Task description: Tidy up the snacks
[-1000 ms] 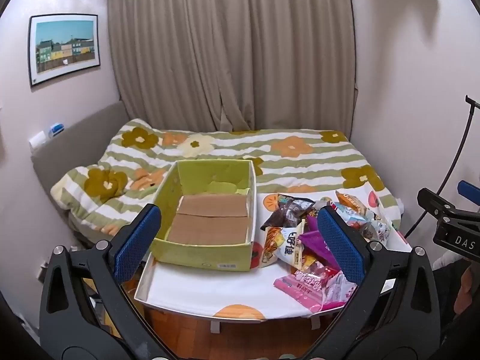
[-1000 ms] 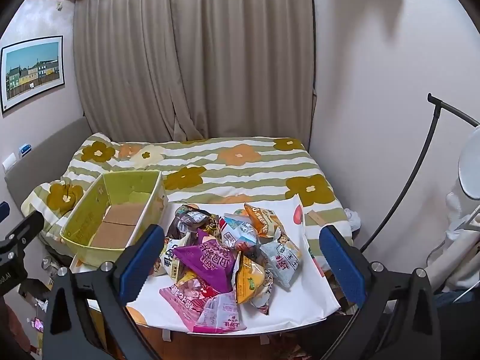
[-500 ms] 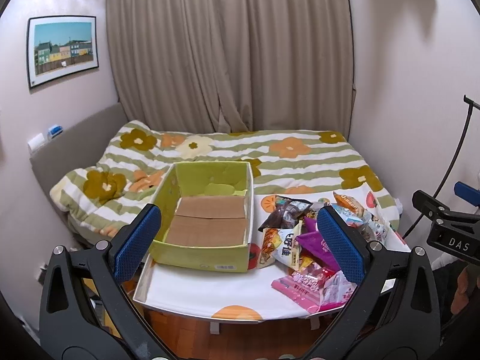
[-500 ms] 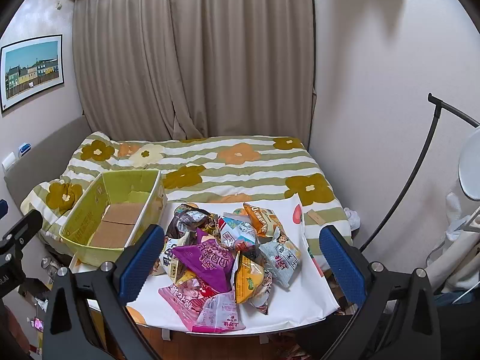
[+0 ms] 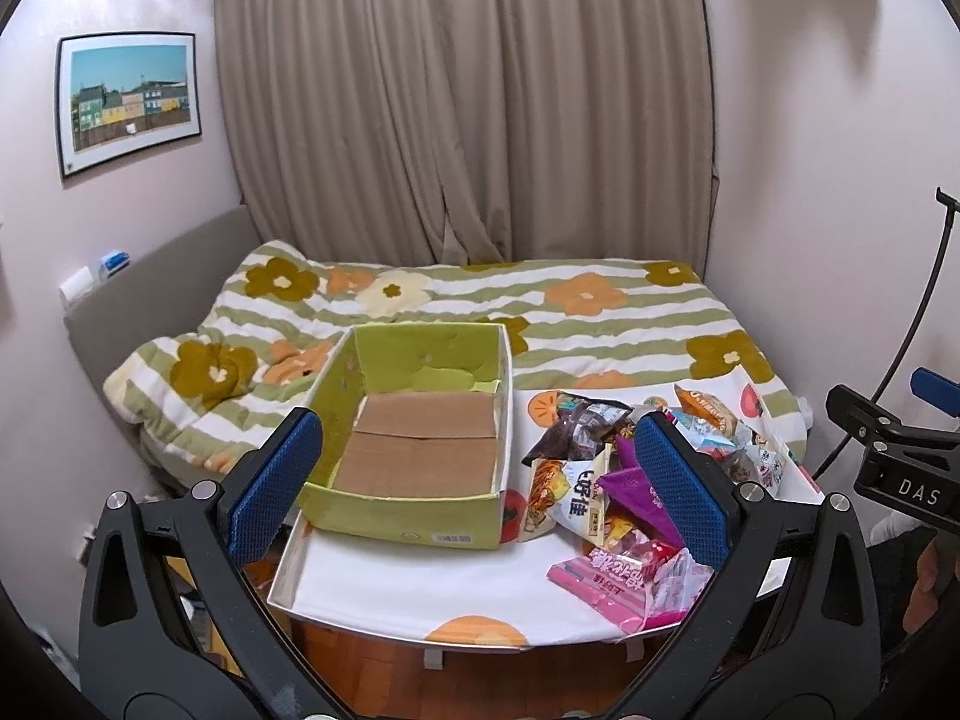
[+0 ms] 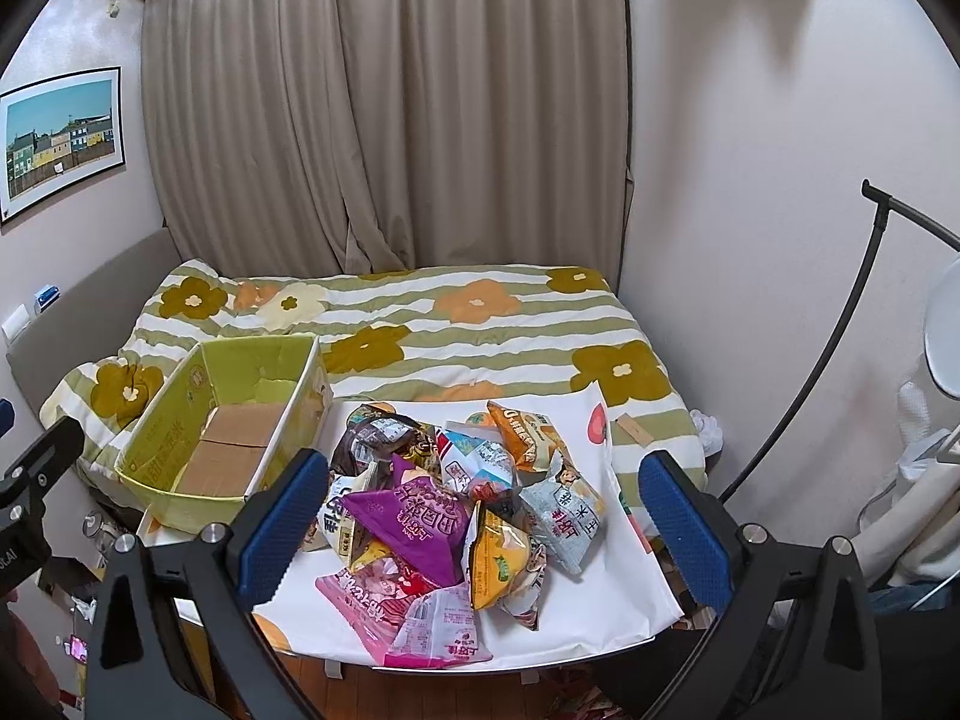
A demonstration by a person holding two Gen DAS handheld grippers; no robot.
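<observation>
A heap of crinkly, many-coloured snack packets [image 6: 456, 504] lies on the white cloth-covered table [image 5: 420, 594], just right of an open yellow-green cardboard box [image 5: 414, 450] with a bare brown floor. The right gripper [image 6: 480, 531] hovers above the heap, fingers spread wide, holding nothing. The left gripper [image 5: 480, 489] hangs spread wide before the box, also holding nothing. A flowered striped quilt [image 6: 480, 324] lies behind

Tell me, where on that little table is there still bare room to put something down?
Bare cloth lies along the table's near edge, in front of the green box and left of the pink packet. The box's floor is also bare. The right half is crowded with the snack pile.
</observation>
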